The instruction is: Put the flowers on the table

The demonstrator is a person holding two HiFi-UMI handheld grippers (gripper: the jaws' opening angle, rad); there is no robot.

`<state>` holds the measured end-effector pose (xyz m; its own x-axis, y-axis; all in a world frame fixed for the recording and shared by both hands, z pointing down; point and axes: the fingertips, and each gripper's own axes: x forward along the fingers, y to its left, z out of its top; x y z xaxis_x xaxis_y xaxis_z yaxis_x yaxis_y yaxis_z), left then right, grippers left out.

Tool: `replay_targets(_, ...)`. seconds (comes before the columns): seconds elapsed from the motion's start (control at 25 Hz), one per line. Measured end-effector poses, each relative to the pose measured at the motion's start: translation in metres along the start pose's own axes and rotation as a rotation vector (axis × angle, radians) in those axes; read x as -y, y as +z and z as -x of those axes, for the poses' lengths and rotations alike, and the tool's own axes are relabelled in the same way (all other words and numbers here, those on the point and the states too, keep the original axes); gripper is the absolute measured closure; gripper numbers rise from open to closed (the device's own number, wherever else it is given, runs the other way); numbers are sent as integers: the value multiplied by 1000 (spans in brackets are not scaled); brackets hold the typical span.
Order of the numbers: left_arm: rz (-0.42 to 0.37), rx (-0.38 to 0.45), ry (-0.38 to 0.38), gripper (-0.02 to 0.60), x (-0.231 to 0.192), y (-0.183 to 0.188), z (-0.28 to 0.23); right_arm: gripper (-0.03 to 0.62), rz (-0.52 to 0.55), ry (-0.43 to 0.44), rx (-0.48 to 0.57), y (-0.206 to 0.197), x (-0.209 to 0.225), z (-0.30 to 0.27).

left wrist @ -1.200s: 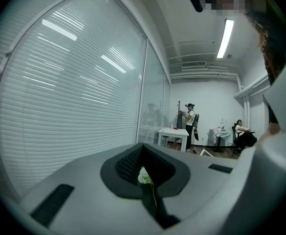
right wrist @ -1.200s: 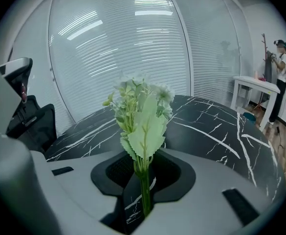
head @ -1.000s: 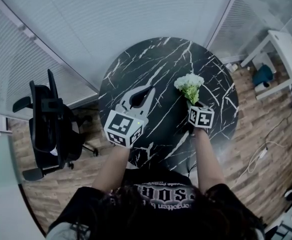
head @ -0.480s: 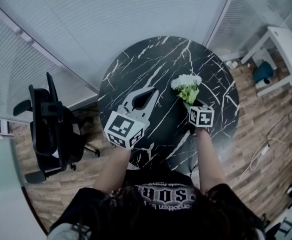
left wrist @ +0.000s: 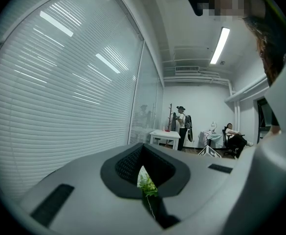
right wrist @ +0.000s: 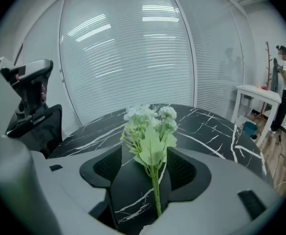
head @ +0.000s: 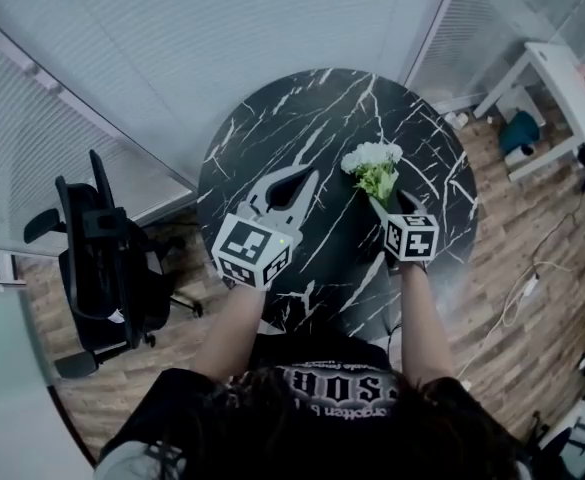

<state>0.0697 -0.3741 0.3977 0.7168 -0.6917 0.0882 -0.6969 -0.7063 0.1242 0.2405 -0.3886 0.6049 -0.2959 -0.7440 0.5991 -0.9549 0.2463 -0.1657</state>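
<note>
While its jaws are opening, right gripper [right wrist: 143, 168] wide — flowers [right wrist: 150, 126] between, on table [right wrist: 216, 126].

1 flower bunch [head: 372, 164]; 1 round table [head: 292, 118]; 1 office chair [head: 102, 258]; 2 grippers: left gripper [head: 308, 176], right gripper [head: 392, 204].

This looks like an office. Glass partition walls hung with slatted blinds [head: 222, 38] close in a small meeting corner with a round black marble table [head: 302, 138], a black swivel chair [head: 102, 258] and a wood-plank floor [head: 512, 348]. Beyond the glass are a white desk [right wrist: 259, 93], a ceiling strip light [left wrist: 220, 45], what may be a coat stand [left wrist: 170, 116], and a seated person [left wrist: 233, 140].
</note>
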Motion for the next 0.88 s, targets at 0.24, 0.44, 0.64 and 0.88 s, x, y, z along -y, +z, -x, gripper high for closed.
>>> replay_targets(0.24, -5, 5, -9, 583, -3, 2, 1, 312, 9, -12, 127, 40, -16, 36)
replay_targets(0.44, -5, 12, -19, 583, -3, 5, 4, 422, 30, -27, 257, 76, -32, 74)
replay_targets(0.64, -10, 21, -40, 583, 3, 9, 11, 526, 64, -49, 374, 102, -48, 110)
replay_targets(0.88, -19, 41, -50, 583, 13, 15, 21, 553, 123, -82, 443, 116, -63, 140)
